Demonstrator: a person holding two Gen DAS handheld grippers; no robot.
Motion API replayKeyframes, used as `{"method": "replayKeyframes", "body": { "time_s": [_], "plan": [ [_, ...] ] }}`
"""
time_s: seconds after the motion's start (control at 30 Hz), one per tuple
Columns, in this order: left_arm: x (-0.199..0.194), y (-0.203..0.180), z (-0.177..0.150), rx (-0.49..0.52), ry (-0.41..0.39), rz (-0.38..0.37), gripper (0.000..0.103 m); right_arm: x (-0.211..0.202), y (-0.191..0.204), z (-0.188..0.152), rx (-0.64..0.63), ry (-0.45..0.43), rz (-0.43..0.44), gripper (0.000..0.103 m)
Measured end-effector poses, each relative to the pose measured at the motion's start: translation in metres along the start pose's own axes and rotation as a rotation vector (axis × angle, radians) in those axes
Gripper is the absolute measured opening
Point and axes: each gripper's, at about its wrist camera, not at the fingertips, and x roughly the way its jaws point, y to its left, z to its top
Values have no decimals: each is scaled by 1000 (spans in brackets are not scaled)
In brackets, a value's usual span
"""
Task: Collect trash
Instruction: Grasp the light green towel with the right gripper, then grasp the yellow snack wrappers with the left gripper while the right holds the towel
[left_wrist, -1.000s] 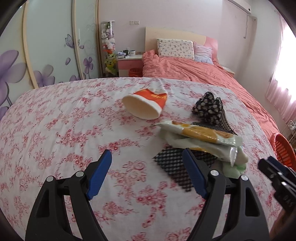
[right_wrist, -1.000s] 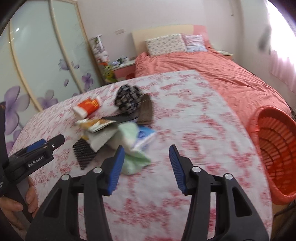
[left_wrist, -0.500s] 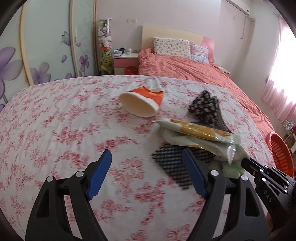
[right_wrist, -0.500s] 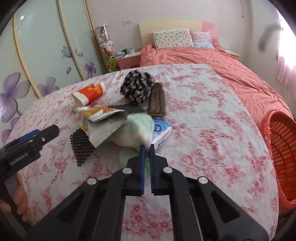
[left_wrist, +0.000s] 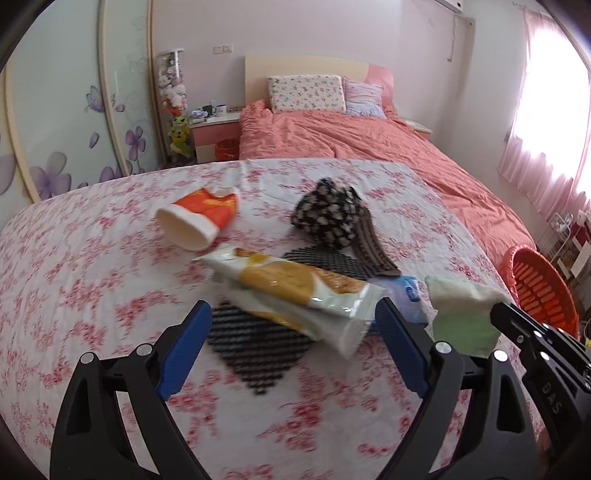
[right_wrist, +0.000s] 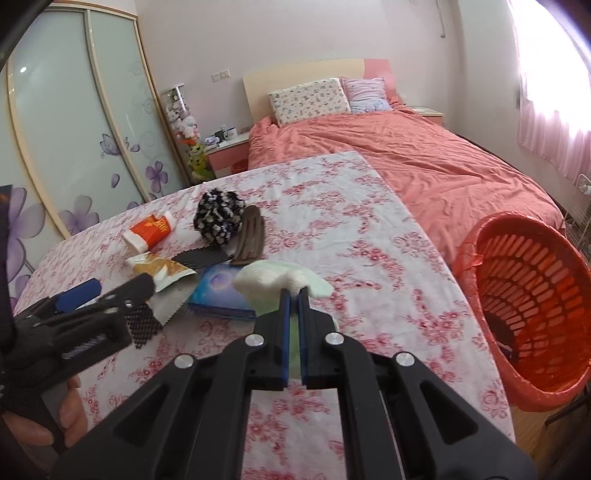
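1. Right wrist view showed the right gripper (right_wrist: 291, 295) clamped tight on a pale green wad of tissue (right_wrist: 275, 284), which looked lifted clear of the floral tablecloth (right_wrist: 369, 236); the left view also showed the wad hanging from its tips.
2. The red basket (right_wrist: 532, 295) stood off the table's right edge, well apart from the held wad. Most of its inside looked bare, with only something dark at the bottom that could not be made out, so collecting seemed barely begun.
3. The left gripper (left_wrist: 291, 343) was wide and its jaws were opening, with nothing pinched. Between its blue pads (left_wrist: 184, 354) lay the near end of a yellow-and-white snack wrapper (left_wrist: 295, 284) on top of a black mesh mat (left_wrist: 255, 350).
4. Left on the table were the tipped orange paper cup (left_wrist: 199, 218) at the far left, the snack wrapper in the middle, and a blue packet (right_wrist: 221, 291) just beside the wrapper's right end.
5. A black-and-white patterned bundle (left_wrist: 328, 216) and a brown comb-like piece (left_wrist: 373, 243) lay farther back; whether they counted as trash could not be told.
6. By this reading, one piece was in hand and not yet dropped, and at least three pieces remained.
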Motion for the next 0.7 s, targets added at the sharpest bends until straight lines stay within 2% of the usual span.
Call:
{"method": "replayKeyframes", "body": {
  "time_s": [0.2, 0.4, 0.6, 0.7],
  "plan": [
    [14, -5, -3, 18, 24, 55, 89, 3, -12, -4, 23, 16, -12, 5],
    [13, 37, -7, -69, 38, 97, 89, 4, -11, -6, 25, 16, -10, 5],
    [13, 95, -29, -143, 84, 174, 89, 10, -11, -7, 30, 25, -12, 5],
    [9, 111, -35, -175, 94, 188, 89, 12, -9, -7, 30, 28, -13, 5]
  ]
}}
